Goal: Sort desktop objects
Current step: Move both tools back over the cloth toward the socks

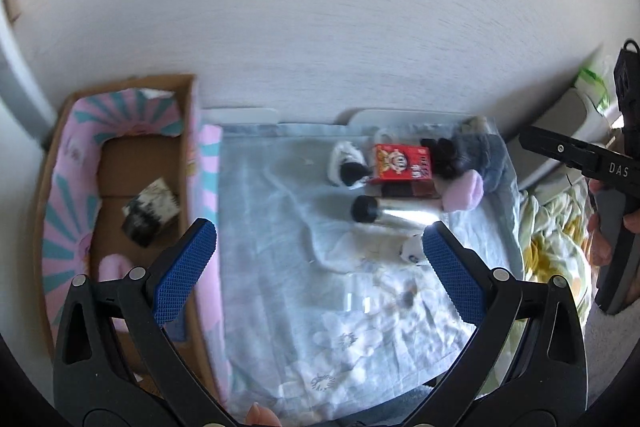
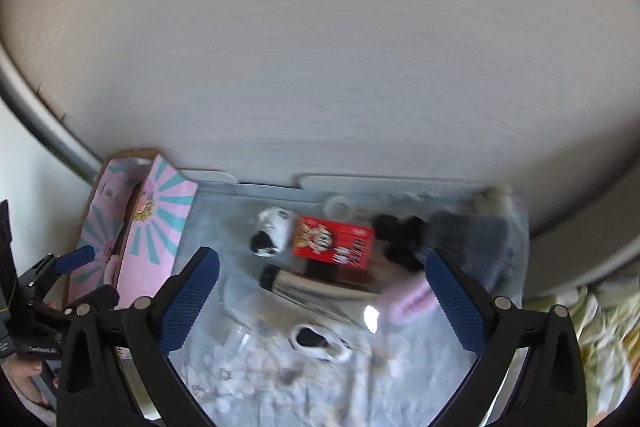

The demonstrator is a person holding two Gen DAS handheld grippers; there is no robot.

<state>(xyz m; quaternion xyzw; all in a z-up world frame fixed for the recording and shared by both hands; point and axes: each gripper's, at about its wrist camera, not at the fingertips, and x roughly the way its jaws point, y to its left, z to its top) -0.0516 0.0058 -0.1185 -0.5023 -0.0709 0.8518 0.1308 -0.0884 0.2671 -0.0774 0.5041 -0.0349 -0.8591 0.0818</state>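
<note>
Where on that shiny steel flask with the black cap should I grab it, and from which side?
Grip the silver metal flask mid-body, coming down from above with the right gripper, fingers straddling its width. It lies on its side on the light blue cloth, black cap pointing left. The red carton crowds its far side, so a side approach looks blocked. The smooth cylinder may roll, so probably close squarely across it.

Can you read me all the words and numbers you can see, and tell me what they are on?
"DAS": white letters on the black right gripper, at the right edge of the left wrist view.
Red box: a cartoon picture and print, too blurred to read.
Pink-lined cardboard box: printed marks, too blurred to read.
Left gripper: a small label, too small to read.
</note>
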